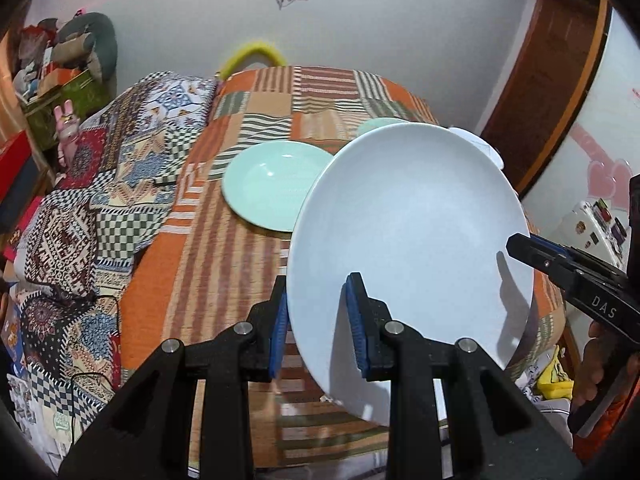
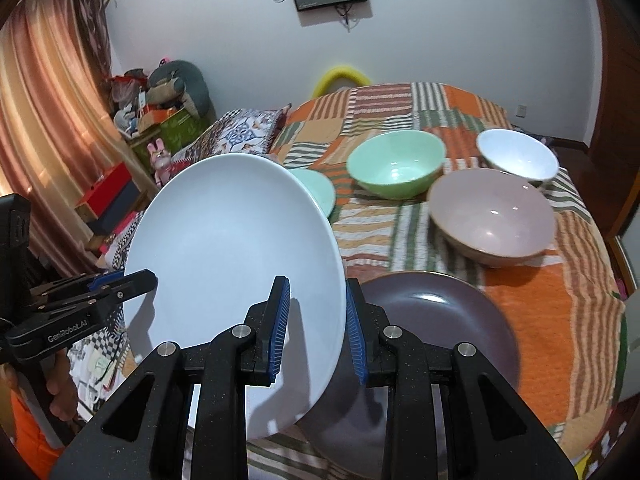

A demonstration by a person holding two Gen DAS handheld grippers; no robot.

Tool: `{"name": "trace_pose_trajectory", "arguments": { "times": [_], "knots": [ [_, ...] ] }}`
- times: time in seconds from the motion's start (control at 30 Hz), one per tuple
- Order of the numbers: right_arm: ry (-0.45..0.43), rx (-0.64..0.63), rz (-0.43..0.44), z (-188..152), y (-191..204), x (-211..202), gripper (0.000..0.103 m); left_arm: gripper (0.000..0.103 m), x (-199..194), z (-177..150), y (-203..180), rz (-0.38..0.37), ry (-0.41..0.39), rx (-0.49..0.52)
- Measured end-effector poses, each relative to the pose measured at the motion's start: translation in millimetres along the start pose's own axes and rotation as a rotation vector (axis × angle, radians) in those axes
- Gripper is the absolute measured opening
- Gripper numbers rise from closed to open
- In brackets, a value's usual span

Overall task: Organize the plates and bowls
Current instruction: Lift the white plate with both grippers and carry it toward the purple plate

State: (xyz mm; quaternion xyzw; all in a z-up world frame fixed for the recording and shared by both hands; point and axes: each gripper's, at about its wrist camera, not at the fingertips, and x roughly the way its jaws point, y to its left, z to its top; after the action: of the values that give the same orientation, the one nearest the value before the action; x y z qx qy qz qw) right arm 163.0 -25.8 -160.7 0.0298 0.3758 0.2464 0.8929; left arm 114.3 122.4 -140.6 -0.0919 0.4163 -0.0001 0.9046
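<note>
A large white plate (image 1: 412, 236) (image 2: 232, 264) hangs tilted above the patchwork table, held by both grippers at opposite rims. My left gripper (image 1: 318, 316) is shut on its near-left rim; it also shows as a black arm (image 2: 116, 286) at the plate's left edge. My right gripper (image 2: 318, 320) is shut on the plate's right rim and appears at the right (image 1: 532, 252). On the table lie a mint plate (image 1: 272, 184) (image 2: 318, 192), a dark purple plate (image 2: 440, 332), a green bowl (image 2: 396, 162), a pink bowl (image 2: 492, 216) and a white bowl (image 2: 518, 154).
The table wears an orange striped patchwork cloth (image 2: 540, 312). A patterned quilt (image 1: 80, 200) lies to its left. Boxes and soft toys (image 2: 160, 104) pile up by the curtain. A person's hand (image 1: 604, 364) holds the right gripper's handle. A wooden door frame (image 1: 548, 80) stands at right.
</note>
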Motion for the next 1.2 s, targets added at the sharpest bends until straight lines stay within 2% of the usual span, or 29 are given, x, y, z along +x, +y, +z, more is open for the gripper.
{"name": "trace_pose_trajectory", "arguments": {
  "times": [0.53, 0.97, 1.2],
  "knots": [
    [-0.012, 0.124, -0.024, -21.1, -65.8, -28.4, 0.025, 0.028, 23.2, 4.1, -76.8, -0.026, 0.066, 0.122],
    [0.032, 0.188, -0.085, -38.8, -99.8, -30.8, 0.025, 0.028, 56.2, -1.8, -109.3, -0.054, 0.13, 0.194],
    [0.054, 0.2, -0.098, -43.9, -104.1, -26.6, 0.025, 0.029, 73.2, -6.5, -108.7, -0.067, 0.168, 0.184]
  ]
}}
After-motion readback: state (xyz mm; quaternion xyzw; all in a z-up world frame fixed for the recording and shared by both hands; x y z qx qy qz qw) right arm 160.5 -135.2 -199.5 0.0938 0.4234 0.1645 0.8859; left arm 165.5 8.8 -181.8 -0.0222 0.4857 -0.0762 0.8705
